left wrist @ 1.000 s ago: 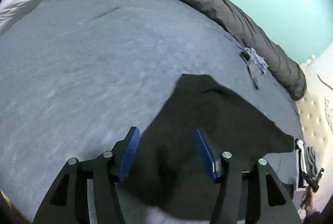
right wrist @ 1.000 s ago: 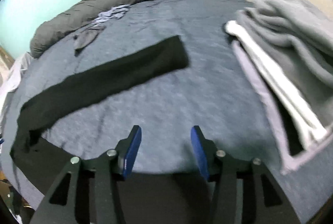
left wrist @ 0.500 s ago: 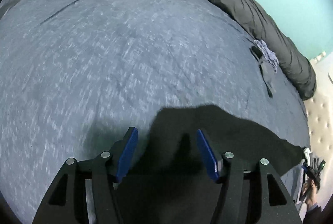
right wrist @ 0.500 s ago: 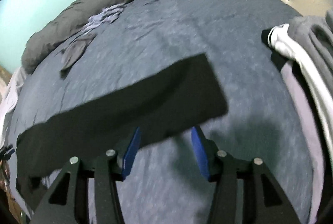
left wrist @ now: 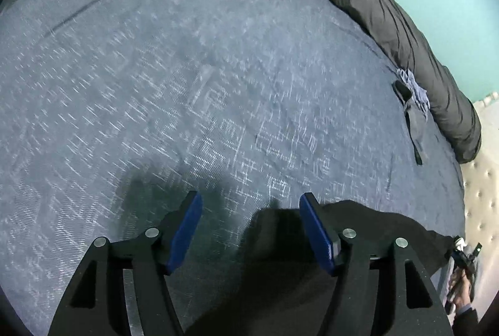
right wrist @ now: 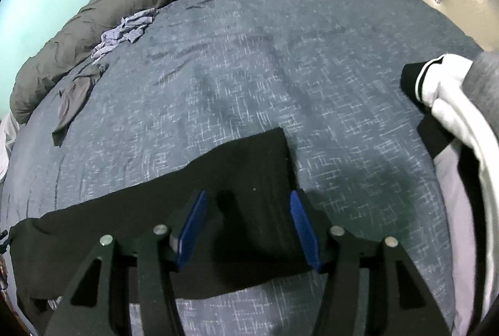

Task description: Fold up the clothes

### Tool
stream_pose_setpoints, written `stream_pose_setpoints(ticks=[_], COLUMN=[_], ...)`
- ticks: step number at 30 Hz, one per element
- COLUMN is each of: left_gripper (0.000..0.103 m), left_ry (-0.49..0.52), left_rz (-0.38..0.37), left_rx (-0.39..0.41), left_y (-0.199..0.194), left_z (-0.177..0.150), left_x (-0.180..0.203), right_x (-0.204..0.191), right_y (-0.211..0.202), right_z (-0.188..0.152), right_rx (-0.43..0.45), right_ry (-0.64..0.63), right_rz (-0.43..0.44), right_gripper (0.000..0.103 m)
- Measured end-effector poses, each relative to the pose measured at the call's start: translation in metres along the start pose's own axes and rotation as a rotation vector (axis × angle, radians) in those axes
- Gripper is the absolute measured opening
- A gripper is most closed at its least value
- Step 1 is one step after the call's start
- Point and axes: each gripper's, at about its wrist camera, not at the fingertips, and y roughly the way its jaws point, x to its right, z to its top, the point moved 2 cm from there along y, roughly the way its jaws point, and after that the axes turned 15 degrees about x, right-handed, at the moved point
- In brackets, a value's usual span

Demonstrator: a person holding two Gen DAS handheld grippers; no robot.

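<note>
Both grippers have drawn back along the black garment (right wrist: 249, 180), jaws wide, the left's opening

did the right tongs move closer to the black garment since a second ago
Yes. The right tongs advanced over the bed toward the black garment: its end, earlier well ahead beside the folded clothes pile, now lies between the open pads.
</note>
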Motion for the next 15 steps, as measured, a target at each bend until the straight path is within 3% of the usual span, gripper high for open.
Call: stream_pose_setpoints(ticks=[8,10,11,15], left_gripper=[0.066,0.043,0.040,0.021], left_ry=[-0.029,-0.032,-0.018,0.024], left_rz=[-0.092,-0.123,-0.129,-0.166], left_rx=[-0.058,-0.053,-0.051,-0.039], left_y=[0.013,0.010,0.007,-0.007], left_z=[-0.011,-0.013,-0.014,-0.021], left_x=[0.005,0.008,0.012,0.029], right_x=[-0.002,-0.004,-0.006,-0.013], right_y=[0.012,0.011,0.011,0.006], right_z=[-0.006,-0.009,-0.010,-0.017], right_rx=[-0.030,-0.038,-0.042,-0.060], right_ry=[0.011,-0.002,-0.009,-0.040], right_rz=[0.038,0.057,0.066,0.114], right_gripper=[0.057,0.057,0.054,0.025])
